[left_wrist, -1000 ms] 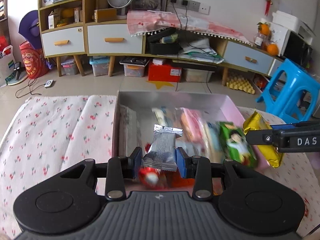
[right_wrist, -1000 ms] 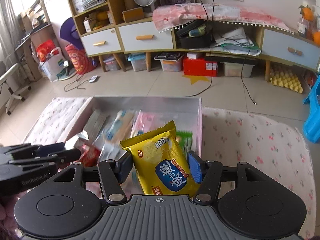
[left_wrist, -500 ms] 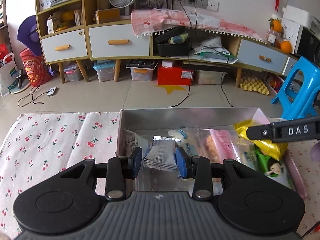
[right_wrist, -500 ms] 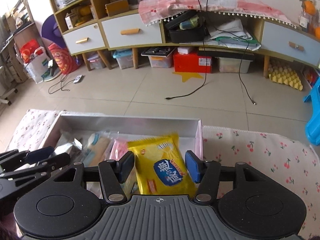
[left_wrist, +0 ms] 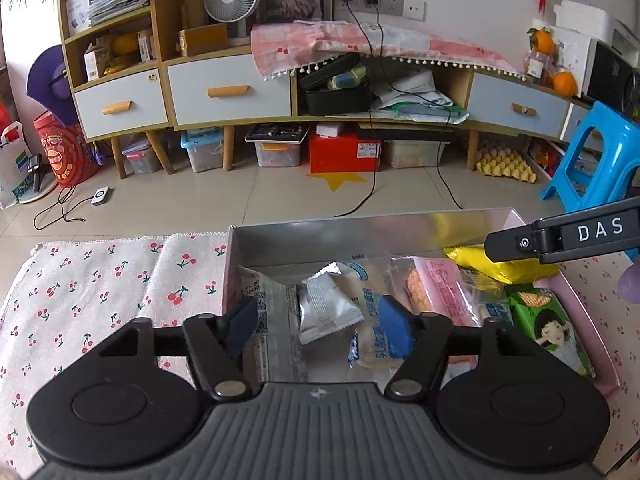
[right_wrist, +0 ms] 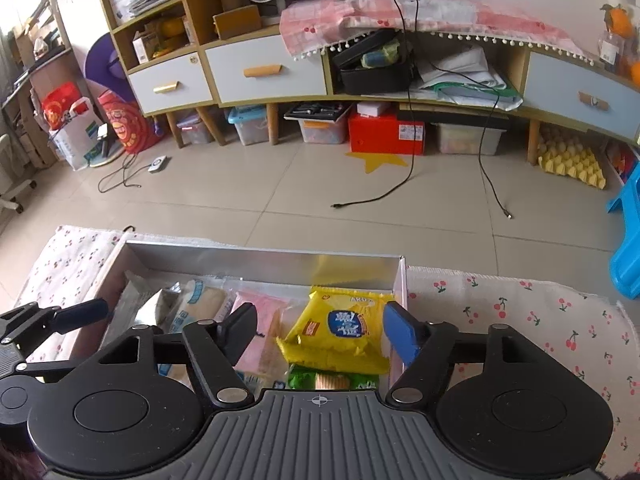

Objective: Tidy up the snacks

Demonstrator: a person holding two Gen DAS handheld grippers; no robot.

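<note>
The left tongs (left_wrist: 318,330) are opening over the box (left_wrist: 340,232); a silver pack (left_wrist: 326,312) lies loose between them. The right tongs (right_wrist: 318,332) are opening too, the yellow pack (right_wrist: 336,336) lying free between, on a green pack (right_wrist: 332,380).

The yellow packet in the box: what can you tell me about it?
The yellow packet is a glossy, puffy snack bag with a blue round label and crimped ends. It lies nearly flat at the right end of the box, resting on a green packet beside a pink one. The right gripper frames it, jaws opening, pads clear of its sides, so it looks just released.
</note>
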